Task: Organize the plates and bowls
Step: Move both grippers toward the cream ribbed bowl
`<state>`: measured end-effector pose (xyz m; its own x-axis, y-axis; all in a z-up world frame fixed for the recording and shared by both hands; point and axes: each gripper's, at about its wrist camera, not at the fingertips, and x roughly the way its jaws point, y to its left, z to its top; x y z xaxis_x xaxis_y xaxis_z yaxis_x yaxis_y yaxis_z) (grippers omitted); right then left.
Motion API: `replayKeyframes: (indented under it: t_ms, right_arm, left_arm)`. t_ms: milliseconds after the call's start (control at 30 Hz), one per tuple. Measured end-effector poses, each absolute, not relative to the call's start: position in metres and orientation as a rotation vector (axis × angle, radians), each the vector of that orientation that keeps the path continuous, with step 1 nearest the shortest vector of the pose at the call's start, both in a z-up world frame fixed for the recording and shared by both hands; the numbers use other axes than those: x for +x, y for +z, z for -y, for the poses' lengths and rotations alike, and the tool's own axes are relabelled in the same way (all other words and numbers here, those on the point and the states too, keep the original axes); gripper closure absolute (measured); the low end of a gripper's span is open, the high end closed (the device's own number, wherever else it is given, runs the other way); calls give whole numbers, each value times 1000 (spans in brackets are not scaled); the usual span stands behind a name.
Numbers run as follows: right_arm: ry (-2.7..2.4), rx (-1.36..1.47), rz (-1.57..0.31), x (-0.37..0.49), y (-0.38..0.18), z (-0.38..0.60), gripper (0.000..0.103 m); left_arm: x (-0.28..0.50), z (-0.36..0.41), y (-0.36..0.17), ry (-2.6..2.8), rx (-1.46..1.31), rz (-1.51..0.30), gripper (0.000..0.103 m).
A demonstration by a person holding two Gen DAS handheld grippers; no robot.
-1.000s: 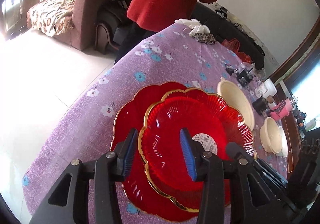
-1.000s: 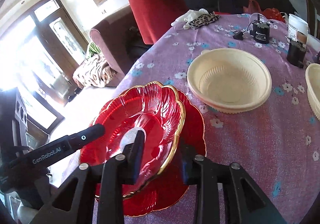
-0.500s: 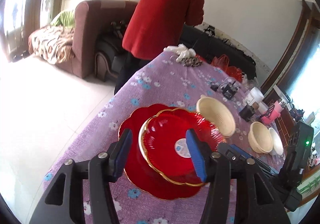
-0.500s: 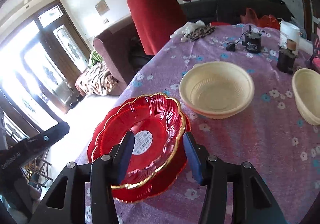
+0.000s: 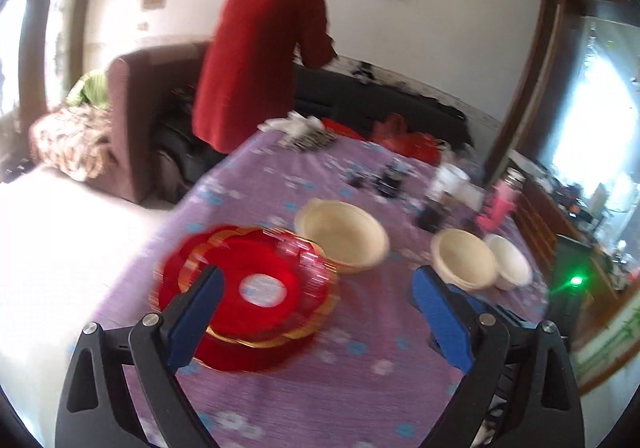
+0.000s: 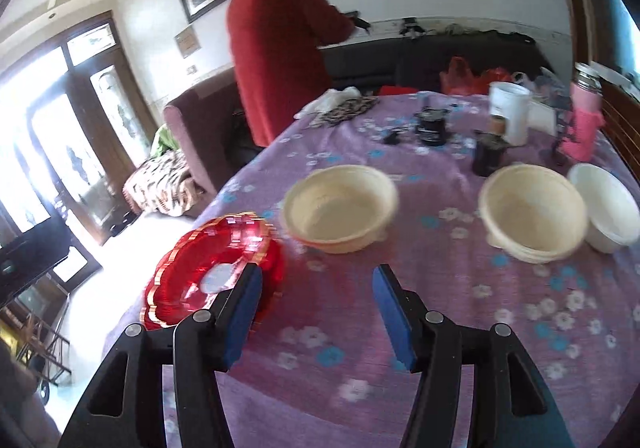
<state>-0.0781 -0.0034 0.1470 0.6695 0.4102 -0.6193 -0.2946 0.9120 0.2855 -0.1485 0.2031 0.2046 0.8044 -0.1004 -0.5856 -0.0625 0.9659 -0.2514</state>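
Two red scalloped plates with gold rims (image 5: 248,288) (image 6: 212,272) lie stacked near the table's left edge. A cream bowl (image 5: 340,236) (image 6: 340,211) sits just right of them. Farther right stand another cream bowl (image 5: 464,260) (image 6: 532,207) and a white bowl (image 5: 508,260) (image 6: 604,203), side by side. My left gripper (image 5: 320,284) hovers above and in front of the plates, jaws opening wide, nothing between them. My right gripper (image 6: 316,280) hangs over bare cloth right of the plates, jaws also opening and holding nothing.
The purple flowered tablecloth (image 6: 400,328) covers the table. At its far end are dark jars (image 6: 432,123), a white cup (image 6: 510,111), a pink bottle (image 6: 582,119) and a patterned cloth (image 6: 344,107). A person in red (image 5: 260,63) stands behind the table by a sofa (image 5: 136,119).
Both grippers have let go of the top red plate, opened, and drawn back and up from the stack. The plate now rests on the lower one, and more of the table shows.
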Motion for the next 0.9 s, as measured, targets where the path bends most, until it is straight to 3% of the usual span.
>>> replayKeyframes:
  t_ms: [567,900]
  right_arm:
    - [89,424,-658,-72,120,219,41]
    - [72,523,-723,-35,92,234,41]
  left_arm:
    - [-102,-136,160,-132,-244,-743,8]
    - [-68,-82,130,-217,-191,-824,8]
